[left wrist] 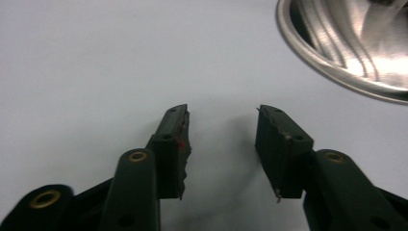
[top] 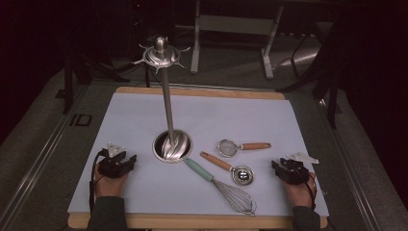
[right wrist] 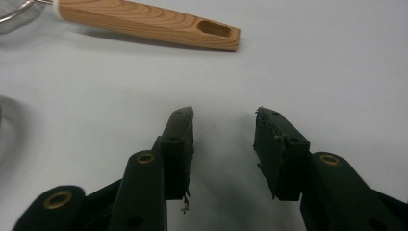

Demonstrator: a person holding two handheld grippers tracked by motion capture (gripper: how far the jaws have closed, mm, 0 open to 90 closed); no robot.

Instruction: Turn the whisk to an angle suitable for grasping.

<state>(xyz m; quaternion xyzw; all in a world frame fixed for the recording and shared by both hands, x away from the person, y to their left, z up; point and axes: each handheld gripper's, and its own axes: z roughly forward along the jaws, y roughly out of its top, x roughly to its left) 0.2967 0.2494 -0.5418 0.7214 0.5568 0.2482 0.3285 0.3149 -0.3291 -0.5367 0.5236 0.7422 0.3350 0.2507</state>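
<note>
Lying across the table, the white mat (top: 144, 120) is carrying everything, and the tall steel rack (top: 166, 96) is standing near its middle, hooks at the top hanging bare. Judging from that, the work of hanging the utensils is not yet starting: all three are lying flat to the right of the rack. The whisk (top: 223, 185) is stretching away from the rack's base toward the person; the wooden-handled strainer (top: 243, 146) and the measuring spoon (top: 231, 169) are sitting a little farther right. The left gripper (top: 129, 162) is resting left of the rack, jaws spread wide with nothing between them; the right gripper (top: 278, 169) is waiting well right of it, likewise gaping and holding nothing, nearest the strainer's handle (right wrist: 144, 24).
</note>
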